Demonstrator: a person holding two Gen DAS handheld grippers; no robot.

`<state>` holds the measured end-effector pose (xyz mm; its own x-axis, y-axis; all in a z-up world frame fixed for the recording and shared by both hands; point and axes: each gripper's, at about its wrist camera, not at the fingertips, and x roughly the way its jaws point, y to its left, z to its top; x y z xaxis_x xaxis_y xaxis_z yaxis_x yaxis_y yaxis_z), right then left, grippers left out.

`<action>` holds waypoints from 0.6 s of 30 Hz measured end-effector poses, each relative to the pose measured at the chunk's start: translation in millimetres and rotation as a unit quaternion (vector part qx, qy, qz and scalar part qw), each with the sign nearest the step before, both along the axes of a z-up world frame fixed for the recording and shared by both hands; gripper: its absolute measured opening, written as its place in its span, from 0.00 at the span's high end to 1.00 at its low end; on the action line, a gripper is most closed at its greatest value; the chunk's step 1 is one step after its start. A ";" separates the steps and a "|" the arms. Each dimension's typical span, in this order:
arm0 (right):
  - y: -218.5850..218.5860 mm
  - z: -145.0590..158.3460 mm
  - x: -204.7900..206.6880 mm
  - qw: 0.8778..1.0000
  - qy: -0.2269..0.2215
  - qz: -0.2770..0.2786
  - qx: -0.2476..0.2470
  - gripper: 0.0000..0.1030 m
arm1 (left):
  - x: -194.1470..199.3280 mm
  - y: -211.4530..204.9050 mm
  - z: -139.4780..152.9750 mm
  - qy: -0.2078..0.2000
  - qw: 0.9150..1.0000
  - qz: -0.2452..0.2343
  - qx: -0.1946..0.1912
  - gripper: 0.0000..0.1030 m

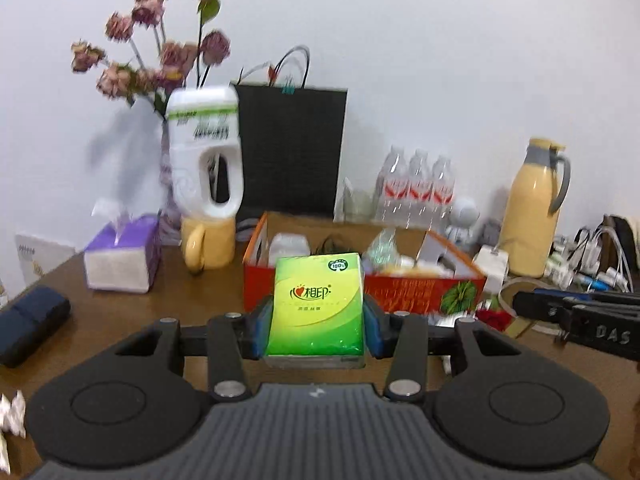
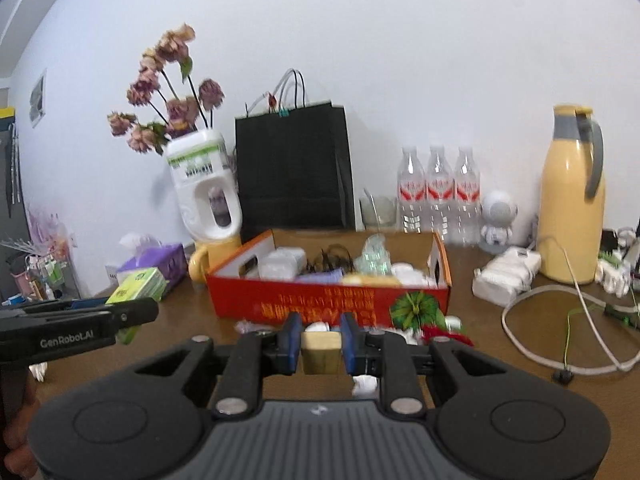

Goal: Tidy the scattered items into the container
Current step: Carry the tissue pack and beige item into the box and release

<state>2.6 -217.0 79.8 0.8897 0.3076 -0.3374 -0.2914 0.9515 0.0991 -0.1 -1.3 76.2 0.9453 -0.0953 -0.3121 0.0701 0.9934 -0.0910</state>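
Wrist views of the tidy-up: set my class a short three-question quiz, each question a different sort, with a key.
1. True or false: the left claw is shut on a green tissue pack.
2. What does the right claw grip? A) a spoon B) a small tan block C) a cup
3. Fill in: the red box already holds items and stands in front of a black paper ____.

Key: 1 true; 2 B; 3 bag.
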 end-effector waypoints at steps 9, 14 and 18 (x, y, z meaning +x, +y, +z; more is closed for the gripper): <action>17.0 30.8 87.9 1.000 -0.014 0.008 0.007 0.81 | 99.4 -4.4 40.2 -0.032 0.999 -0.015 -0.009 0.56; 15.6 53.0 164.3 1.000 -0.007 0.009 0.007 0.81 | 179.9 -13.4 61.4 -0.030 0.999 0.000 0.014 0.56; 9.1 67.4 203.6 1.000 -0.005 0.006 0.001 0.81 | 213.9 -12.2 70.4 -0.025 1.000 -0.007 0.006 0.56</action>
